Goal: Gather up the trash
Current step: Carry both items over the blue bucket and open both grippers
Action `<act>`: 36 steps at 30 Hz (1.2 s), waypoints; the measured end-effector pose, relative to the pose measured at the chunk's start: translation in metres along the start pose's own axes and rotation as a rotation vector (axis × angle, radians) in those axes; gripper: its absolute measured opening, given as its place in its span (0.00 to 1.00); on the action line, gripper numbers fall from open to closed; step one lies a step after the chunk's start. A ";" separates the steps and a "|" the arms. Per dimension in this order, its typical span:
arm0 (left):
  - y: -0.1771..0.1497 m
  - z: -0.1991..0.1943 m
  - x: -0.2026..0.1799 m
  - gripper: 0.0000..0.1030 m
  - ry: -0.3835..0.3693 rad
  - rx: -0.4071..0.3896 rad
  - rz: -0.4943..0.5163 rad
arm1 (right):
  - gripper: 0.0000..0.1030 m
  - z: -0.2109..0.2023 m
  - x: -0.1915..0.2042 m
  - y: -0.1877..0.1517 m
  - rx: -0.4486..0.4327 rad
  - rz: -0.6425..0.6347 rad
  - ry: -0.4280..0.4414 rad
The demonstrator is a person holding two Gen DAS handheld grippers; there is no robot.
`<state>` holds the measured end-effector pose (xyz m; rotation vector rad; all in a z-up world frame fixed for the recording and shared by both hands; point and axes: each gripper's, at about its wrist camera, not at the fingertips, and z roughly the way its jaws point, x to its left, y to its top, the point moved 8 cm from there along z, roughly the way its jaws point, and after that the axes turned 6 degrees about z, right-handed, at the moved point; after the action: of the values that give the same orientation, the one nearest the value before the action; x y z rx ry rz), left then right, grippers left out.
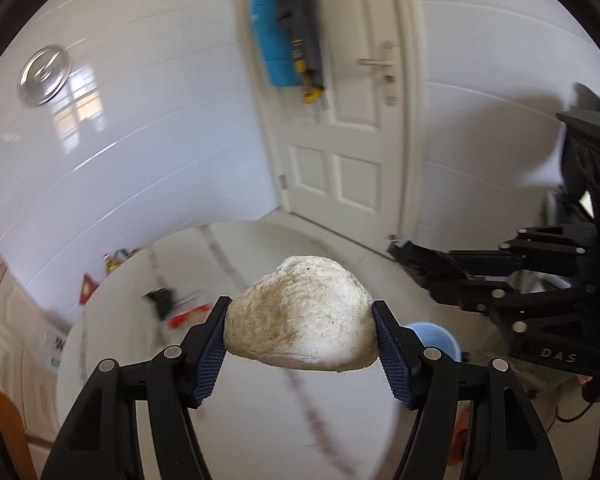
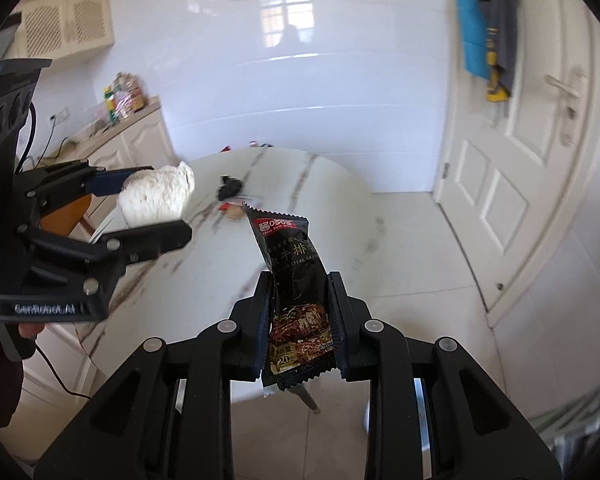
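My left gripper (image 1: 299,322) is shut on a white, crumbly lump of bread (image 1: 300,316), held up above the round marble table (image 1: 260,408). In the right wrist view the same bread (image 2: 156,198) shows at the left, between the left gripper's fingers (image 2: 156,240). My right gripper (image 2: 300,312) is shut on a black sauce packet (image 2: 294,264) that stands upright between its pads. From the left wrist view the right gripper (image 1: 440,276) is on the right with the packet (image 1: 418,262) blurred. A black scrap (image 2: 230,188) and red-brown bits (image 2: 232,211) lie on the table (image 2: 332,200).
A light blue bin (image 1: 438,338) stands on the floor below the table edge. A white door (image 2: 512,168) with hanging clothes is at the right, and cream cabinets (image 2: 140,144) with bottles run along the left wall. A hand (image 2: 28,330) holds the left gripper.
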<state>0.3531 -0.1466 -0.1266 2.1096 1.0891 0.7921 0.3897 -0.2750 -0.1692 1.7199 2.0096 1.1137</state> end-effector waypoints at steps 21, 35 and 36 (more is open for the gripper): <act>0.045 0.187 -0.202 0.64 -0.298 0.181 0.202 | 0.24 -0.013 -0.241 -0.125 0.109 0.331 -0.162; 0.050 0.320 -0.207 0.85 -0.271 0.308 0.193 | 0.24 0.057 -0.310 -0.181 0.214 0.441 -0.131; 0.050 0.323 -0.209 0.85 -0.261 0.309 0.190 | 0.24 0.060 -0.310 -0.180 0.214 0.442 -0.126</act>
<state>0.5156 -0.4292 -0.3361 2.5214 0.9255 0.4329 0.3792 -0.5401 -0.4178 2.3619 1.7729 0.8996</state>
